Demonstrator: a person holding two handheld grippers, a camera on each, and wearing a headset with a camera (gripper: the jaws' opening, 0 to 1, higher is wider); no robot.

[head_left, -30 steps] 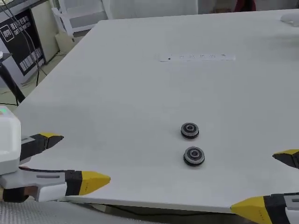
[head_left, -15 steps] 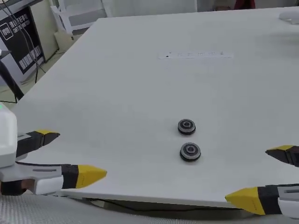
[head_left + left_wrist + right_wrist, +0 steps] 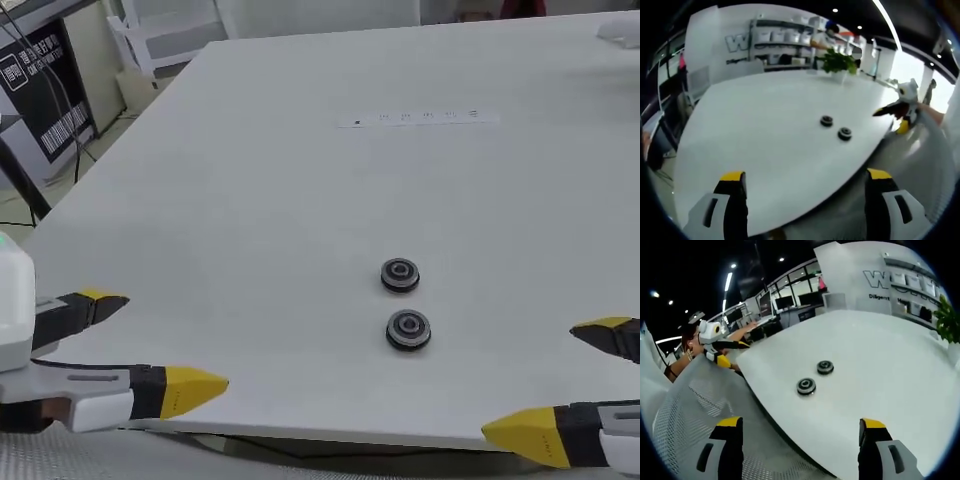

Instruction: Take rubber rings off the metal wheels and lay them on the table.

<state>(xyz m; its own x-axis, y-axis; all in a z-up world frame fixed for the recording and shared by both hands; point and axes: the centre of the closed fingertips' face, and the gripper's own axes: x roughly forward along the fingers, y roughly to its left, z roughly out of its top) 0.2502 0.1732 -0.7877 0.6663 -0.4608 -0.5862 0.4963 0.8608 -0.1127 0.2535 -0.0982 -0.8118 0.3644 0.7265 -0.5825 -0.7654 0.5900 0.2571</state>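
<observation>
Two small metal wheels with dark rubber rings lie flat on the white table. The farther wheel and the nearer wheel sit close together near the front edge. They also appear in the left gripper view as wheel and wheel, and in the right gripper view as wheel and wheel. My left gripper hovers open at the table's front left edge, well left of the wheels. At the front right, my right gripper is open too. Both hold nothing.
A thin strip with small print lies farther back on the table. A black sign with a barcode stands off the table's left side. A potted plant sits at the far end. Grey mesh fabric lies below the table's front edge.
Both grippers have stayed open near the front edge with only slight drift; the small shift of the wheels in the picture comes from head movement.
</observation>
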